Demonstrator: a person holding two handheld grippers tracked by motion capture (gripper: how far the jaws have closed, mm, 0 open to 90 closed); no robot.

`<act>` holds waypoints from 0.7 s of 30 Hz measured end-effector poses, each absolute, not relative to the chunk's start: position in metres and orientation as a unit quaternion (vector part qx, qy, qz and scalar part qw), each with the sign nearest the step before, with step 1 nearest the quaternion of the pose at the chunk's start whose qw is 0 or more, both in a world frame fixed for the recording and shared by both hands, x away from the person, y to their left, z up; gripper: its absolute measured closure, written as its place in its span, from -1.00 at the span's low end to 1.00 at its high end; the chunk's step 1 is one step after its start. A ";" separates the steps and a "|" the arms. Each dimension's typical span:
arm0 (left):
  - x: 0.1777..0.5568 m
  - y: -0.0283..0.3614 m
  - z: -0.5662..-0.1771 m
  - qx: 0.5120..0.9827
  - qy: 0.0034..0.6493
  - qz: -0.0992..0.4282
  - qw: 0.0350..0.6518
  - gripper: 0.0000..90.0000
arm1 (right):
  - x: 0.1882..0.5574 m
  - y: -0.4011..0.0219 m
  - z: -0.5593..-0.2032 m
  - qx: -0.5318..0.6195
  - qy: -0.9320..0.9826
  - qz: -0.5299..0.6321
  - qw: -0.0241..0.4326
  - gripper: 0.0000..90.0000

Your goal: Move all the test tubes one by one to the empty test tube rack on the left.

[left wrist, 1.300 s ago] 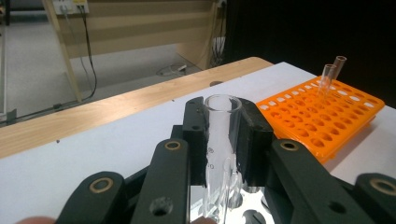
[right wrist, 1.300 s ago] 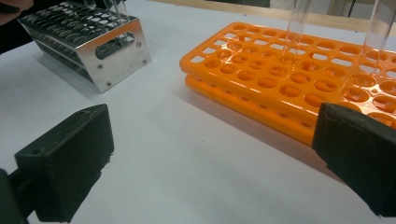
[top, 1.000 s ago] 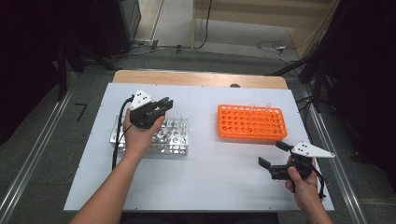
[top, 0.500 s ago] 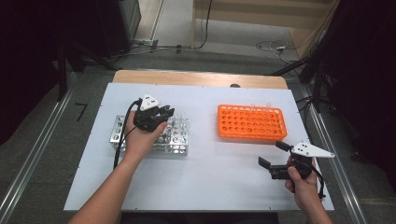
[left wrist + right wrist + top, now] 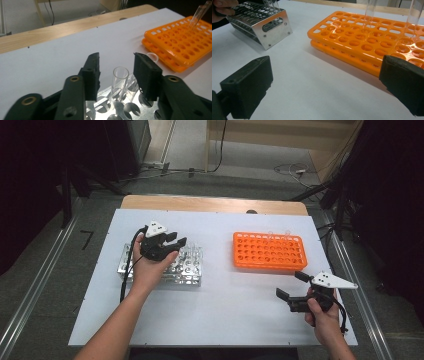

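Left gripper view showed the left gripper point(image 5: 116, 71), whose jaws had just been opening, spread around a tube point(image 5: 120, 80) standing untouched in the metal rack point(image 5: 120, 110), likely freshly released there, while the right gripper point(image 5: 324, 85) waited wide open by the orange rack point(image 5: 372, 42).

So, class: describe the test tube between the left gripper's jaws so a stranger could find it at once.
Start at the metal rack on the white table's left. The left gripper hovers over it, jaws just opened. The clear, empty test tube standing upright between them, untouched, is the one.
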State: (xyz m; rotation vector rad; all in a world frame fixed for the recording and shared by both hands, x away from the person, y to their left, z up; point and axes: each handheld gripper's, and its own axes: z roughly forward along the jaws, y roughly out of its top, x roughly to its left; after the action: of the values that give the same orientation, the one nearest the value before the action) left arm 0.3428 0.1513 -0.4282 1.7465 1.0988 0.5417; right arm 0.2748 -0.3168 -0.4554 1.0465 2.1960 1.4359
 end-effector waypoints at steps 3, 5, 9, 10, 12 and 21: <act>0.337 0.155 -0.426 0.708 0.452 0.220 0.496 -0.28 | 0.275 -0.316 -0.455 0.366 0.768 0.502 0.155 -1.00; 0.331 0.157 -0.425 0.704 0.447 0.214 0.508 -0.37 | 0.275 -0.315 -0.455 0.365 0.768 0.503 0.155 -1.00; 0.318 0.162 -0.423 0.700 0.434 0.203 0.530 -0.63 | 0.276 -0.314 -0.455 0.365 0.768 0.504 0.154 -1.00; 0.315 0.162 -0.423 0.699 0.433 0.201 0.533 -0.72 | 0.277 -0.314 -0.454 0.365 0.767 0.504 0.154 -1.00; 0.308 0.163 -0.423 0.703 0.425 0.195 0.536 -0.78 | 0.277 -0.314 -0.454 0.366 0.767 0.504 0.154 -1.00; 0.277 0.165 -0.425 0.701 0.408 0.192 0.553 -1.00 | 0.288 -0.309 -0.453 0.372 0.766 0.503 0.150 -1.00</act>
State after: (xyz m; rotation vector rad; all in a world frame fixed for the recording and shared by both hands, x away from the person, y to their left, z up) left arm 0.2770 0.1645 -0.4247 1.6566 0.9637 0.4532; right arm 0.2876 -0.3095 -0.4527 1.0690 2.2006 1.4443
